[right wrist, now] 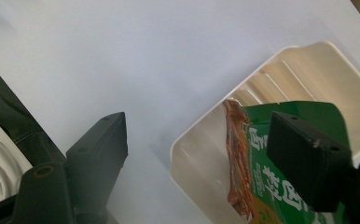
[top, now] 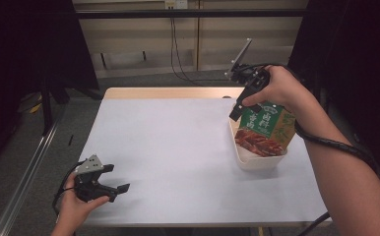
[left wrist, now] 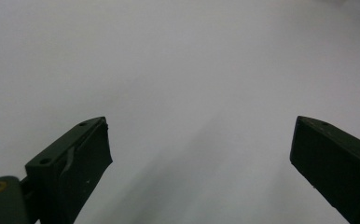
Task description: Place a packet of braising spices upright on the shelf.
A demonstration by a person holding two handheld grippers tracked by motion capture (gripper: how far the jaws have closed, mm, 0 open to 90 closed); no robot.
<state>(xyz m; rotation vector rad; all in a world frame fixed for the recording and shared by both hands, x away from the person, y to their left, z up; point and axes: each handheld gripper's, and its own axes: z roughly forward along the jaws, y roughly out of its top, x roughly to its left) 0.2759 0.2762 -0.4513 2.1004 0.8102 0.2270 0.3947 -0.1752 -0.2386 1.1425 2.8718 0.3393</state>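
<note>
Both forearms are bare, no sleeves. The left gripper [top: 113,178] and the right gripper [top: 237,112] are black, each topped by a grey three-cornered plate behind the fingers [left wrist: 82,156]. Small screw holes dot the fingertips [right wrist: 308,154]; a brass-looking fastener sits below them. A black spiralled cable trails along the right forearm.

Pouch [top: 267,129]: green w/ white script, red-brown food print across lower part. Tray [top: 257,160]: cream/off-white, plain, ribbed inside. Table cover [top: 178,157]: plain white, no pattern; bare wood strip at far edge, light tan. Right gripper [top: 242,105] & left gripper [top: 115,183]: black jaws, left w/ grey plate on top. Cables black.
</note>
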